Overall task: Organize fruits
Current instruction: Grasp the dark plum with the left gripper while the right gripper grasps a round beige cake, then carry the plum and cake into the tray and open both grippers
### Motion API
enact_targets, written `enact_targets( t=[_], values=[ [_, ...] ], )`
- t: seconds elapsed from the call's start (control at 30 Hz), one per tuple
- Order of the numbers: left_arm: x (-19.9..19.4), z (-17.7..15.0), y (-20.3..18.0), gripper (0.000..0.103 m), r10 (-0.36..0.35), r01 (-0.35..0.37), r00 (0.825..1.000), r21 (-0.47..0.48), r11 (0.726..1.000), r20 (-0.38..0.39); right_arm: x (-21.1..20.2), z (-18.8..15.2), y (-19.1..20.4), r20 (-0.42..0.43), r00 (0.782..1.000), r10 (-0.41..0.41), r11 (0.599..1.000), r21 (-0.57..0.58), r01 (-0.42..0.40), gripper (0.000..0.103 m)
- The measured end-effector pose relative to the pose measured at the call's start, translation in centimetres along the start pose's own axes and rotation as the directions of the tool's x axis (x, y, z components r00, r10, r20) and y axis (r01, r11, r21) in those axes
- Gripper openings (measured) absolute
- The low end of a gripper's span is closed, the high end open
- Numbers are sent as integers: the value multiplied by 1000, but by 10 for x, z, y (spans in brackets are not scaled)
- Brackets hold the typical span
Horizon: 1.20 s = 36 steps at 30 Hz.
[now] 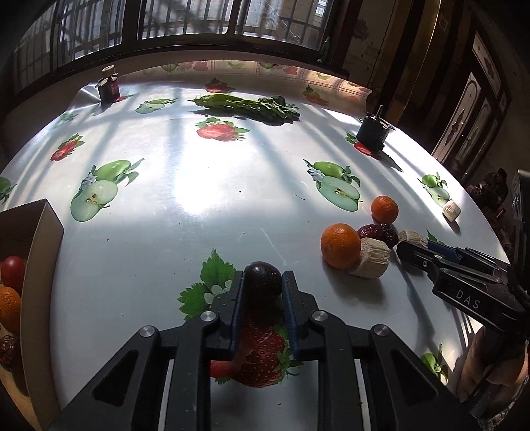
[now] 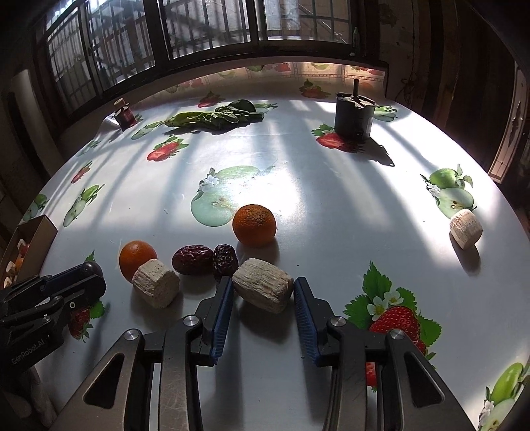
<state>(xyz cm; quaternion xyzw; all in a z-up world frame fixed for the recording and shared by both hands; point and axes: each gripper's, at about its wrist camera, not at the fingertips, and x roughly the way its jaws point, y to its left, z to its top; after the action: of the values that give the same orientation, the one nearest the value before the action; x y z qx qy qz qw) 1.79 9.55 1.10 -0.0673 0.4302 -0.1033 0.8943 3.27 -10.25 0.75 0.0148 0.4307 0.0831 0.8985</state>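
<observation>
Gleaming fruit-print tablecloth (image 1: 205, 205) w/ barred windows (image 2: 205, 30) behind; left tongs (image 1: 263, 281) clamping dark plum (image 1: 262, 277)

Far ahead on the fruit-print tablecloth (image 1: 232, 205) lie leafy greens (image 1: 246, 104); a small dark jar (image 1: 108, 88) stands far left, a dark canister (image 2: 353, 114) far right.

**Fruit spread across the bench**

On the bench (image 2: 298, 185): box (image 1: 36, 265) at left edge, tangerines (image 2: 254, 225) and dried dates (image 2: 192, 259) right of centre, cut cylinders (image 2: 263, 290) just before them, leafy greens (image 2: 215, 117) far behind, between jar (image 2: 125, 112) and canister (image 2: 352, 117).
</observation>
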Motion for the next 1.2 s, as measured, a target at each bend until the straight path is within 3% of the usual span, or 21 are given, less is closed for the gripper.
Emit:
enact_targets(
  t=[0.17,0.53,0.8,1.0,1.1,1.2],
  values=[
    [-1,1,11,21,-45,45,999,-65,997,0,-9,2,-5,36,999,5,1000,24,-6,40],
    [-17,4,7,21,-3,6,997,-43,999,76,-18,4,-7,81,997,-13,999,51,9,40],
    [-84,-9,16,21,-18,29,985,-65,997,173,-62,1,21,149,987,68,997,29,-73,40],
    [-142,-30,64,21,-32,63,981,-162,985,191,-93,-1,83,146,973,178,983,-82,-167,40],
    [-164,-39,101,21,37,1,983,-206,979,180,-97,-3,125,117,961,249,962,-149,-231,40],
    [-175,-47,141,21,180,-144,974,-232,962,141,-94,-8,170,64,943,327,928,-208,-308,40]
  ],
)
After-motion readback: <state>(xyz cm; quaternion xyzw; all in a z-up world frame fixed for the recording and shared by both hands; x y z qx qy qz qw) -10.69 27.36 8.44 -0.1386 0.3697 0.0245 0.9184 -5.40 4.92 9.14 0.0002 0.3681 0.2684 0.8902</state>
